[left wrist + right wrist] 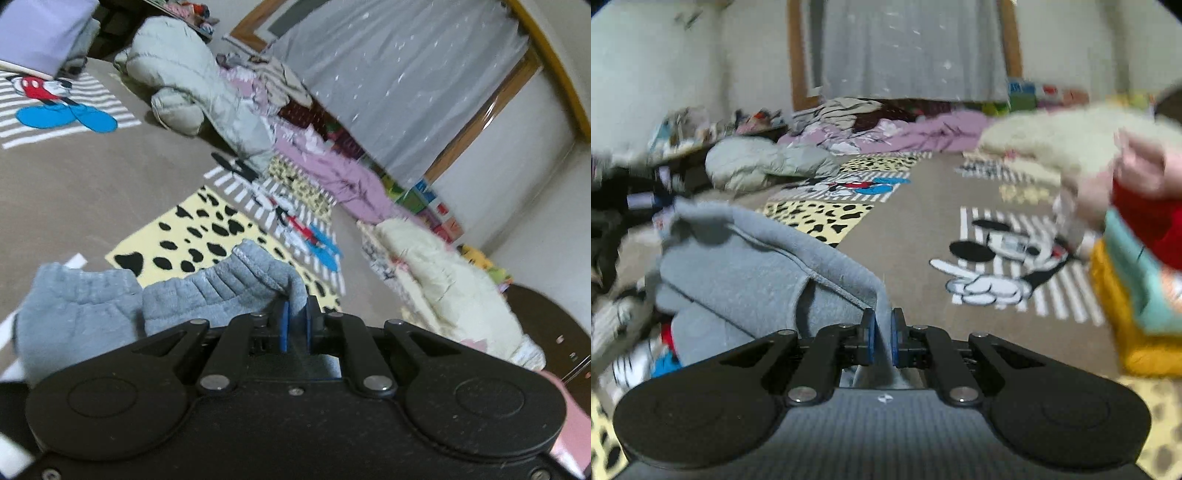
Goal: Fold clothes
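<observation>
Soft, even indoor light, few shadows, heavy fisheye bending at the edges.
Motion blur smears the curtain (399,81) and rug (916,236).

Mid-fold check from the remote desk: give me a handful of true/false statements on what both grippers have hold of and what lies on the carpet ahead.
1. The left gripper is shut on the ribbed edge of the grey fleece garment. True.
2. The right gripper stands open with nothing between its blue pads. False: it is shut on a fold of the same grey fabric.
3. The brown cartoon-print carpet has a yellow patch with black spots. True.
4. The pale green puffer jacket is neatly folded in a stack. False: it lies crumpled on the carpet.
5. A grey curtain hangs in a wooden frame at the far wall. True.
</observation>
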Demonstrator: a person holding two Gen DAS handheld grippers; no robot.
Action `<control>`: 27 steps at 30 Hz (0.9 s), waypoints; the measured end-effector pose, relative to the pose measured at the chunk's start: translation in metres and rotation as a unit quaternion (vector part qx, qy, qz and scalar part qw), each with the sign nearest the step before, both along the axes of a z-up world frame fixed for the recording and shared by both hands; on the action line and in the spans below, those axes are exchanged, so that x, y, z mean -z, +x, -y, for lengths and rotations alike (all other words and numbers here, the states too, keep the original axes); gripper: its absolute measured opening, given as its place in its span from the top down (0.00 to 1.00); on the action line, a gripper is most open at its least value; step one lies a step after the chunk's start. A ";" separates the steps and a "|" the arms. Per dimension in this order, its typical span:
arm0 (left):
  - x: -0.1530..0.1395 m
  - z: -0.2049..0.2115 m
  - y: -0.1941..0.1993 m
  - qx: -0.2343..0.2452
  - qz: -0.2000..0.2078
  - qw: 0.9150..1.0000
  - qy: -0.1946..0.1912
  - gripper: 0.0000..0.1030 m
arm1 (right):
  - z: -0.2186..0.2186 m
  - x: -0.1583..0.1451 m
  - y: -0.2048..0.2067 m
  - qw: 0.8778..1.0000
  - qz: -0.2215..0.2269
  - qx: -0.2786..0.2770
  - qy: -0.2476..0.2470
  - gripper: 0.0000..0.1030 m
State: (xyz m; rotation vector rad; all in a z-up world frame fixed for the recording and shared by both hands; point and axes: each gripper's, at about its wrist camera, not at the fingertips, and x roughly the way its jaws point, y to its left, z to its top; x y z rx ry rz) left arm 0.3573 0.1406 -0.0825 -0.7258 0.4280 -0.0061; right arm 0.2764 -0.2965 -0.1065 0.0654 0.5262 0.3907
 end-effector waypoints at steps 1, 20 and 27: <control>0.003 0.001 0.005 0.004 -0.004 1.000 0.004 0.94 | 0.005 0.007 0.007 1.000 -0.010 0.006 0.024 0.91; 0.026 0.005 0.102 -0.025 -0.053 0.998 0.013 0.92 | 0.024 0.042 0.098 0.989 -0.064 0.018 0.130 0.91; 0.015 0.000 0.089 -0.041 -0.051 0.998 0.021 0.48 | 0.019 0.052 0.115 0.989 -0.086 0.041 0.115 0.77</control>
